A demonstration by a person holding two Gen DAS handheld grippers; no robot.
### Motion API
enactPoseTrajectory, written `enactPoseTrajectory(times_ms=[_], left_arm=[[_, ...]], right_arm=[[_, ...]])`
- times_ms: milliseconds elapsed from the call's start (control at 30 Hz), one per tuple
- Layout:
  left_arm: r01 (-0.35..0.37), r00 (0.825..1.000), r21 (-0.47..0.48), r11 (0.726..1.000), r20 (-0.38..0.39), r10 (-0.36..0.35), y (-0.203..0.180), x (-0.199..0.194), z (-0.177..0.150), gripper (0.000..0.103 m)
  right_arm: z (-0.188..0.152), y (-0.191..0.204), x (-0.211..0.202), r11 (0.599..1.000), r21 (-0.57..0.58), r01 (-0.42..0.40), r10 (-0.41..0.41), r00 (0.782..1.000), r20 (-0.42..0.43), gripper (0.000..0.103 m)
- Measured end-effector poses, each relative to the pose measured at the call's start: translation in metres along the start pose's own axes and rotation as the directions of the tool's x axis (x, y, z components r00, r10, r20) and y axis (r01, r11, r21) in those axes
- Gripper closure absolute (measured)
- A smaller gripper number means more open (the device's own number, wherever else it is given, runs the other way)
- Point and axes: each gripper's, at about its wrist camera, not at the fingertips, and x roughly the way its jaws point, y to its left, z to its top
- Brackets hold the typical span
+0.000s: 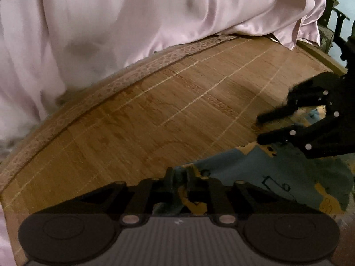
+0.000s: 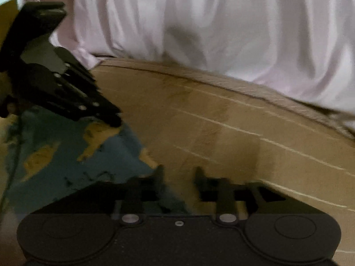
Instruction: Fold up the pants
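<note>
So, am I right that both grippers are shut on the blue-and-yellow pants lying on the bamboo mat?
Not quite: only the left gripper is shut on the pants. The right gripper has open jaws, as the right wrist view shows. The bamboo mat part is correct.

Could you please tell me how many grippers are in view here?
2: the left gripper pinching the pants at the near edge, and the right gripper open over the mat to its right.
</note>
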Motion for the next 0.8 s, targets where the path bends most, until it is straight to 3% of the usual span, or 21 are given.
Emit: enactPoseTrajectory(times_ms=[33,67,100,300,367,433,467,500,533,600,633,733,800], left_arm=[[-0.016,1.0,-0.002,1.0,0.008,0.016,-0.001,-0.005,-0.001,0.075],[-0.036,0.999,-0.01,0.999,0.021,0.036,-0.002,-0.012,-0.002,0.06],[-0.052,0.998,-0.022,0.998,0.043,0.053,-0.002,-0.021,-0.006,0.052],[-0.089,0.99,-0.112,0.99,0.098,0.1,-0.013,-0.07,-0.051,0.053],[-0.09,0.995,-0.142,0.986,0.039,0.097,-0.015,-0.075,-0.07,0.053],[-0.135,0.991,-0.151,0.979,-0.041,0.13,-0.016,-0.071,-0.09,0.053],[-0.152,0.988,-0.144,0.978,-0.048,0.146,-0.016,-0.071,-0.098,0.051],[-0.16,0.987,-0.134,0.978,-0.027,0.158,-0.016,-0.075,-0.103,0.047],[-0.182,0.983,-0.129,0.975,-0.037,0.179,-0.016,-0.078,-0.106,0.044],[-0.225,0.974,-0.145,0.963,-0.063,0.218,-0.015,-0.083,-0.109,0.033],[-0.242,0.97,-0.138,0.961,-0.074,0.234,-0.016,-0.084,-0.109,0.031],[-0.308,0.949,-0.104,0.946,-0.105,0.298,-0.025,-0.095,-0.105,0.025],[-0.32,0.946,-0.099,0.942,-0.089,0.312,-0.036,-0.105,-0.093,0.021]], right_arm=[[-0.001,0.0,-0.007,1.0,-0.009,0.02,-0.019,1.0,0.022,0.062],[-0.003,0.001,-0.017,0.998,-0.021,0.061,-0.06,0.997,0.042,0.062],[-0.006,0.004,-0.028,0.995,-0.032,0.099,-0.097,0.994,0.048,0.062],[-0.049,0.01,-0.082,0.992,0.119,0.047,-0.049,0.999,0.013,0.062],[-0.068,0.008,-0.095,0.981,0.182,0.071,-0.07,0.997,-0.009,0.061],[-0.087,0.006,-0.1,0.965,0.216,0.148,-0.143,0.989,-0.041,0.057],[-0.095,0.004,-0.102,0.957,0.223,0.184,-0.179,0.983,-0.045,0.049],[-0.103,0.001,-0.106,0.949,0.23,0.217,-0.212,0.976,-0.048,0.032],[-0.111,-0.003,-0.112,0.934,0.261,0.242,-0.238,0.97,-0.05,0.025],[-0.121,-0.012,-0.128,0.898,0.333,0.288,-0.283,0.957,-0.065,0.022],[-0.125,-0.013,-0.139,0.882,0.352,0.312,-0.309,0.949,-0.066,0.02],[-0.142,-0.012,-0.178,0.814,0.42,0.402,-0.409,0.909,-0.079,0.003],[-0.159,-0.014,-0.201,0.759,0.484,0.436,-0.457,0.886,-0.08,0.001]])
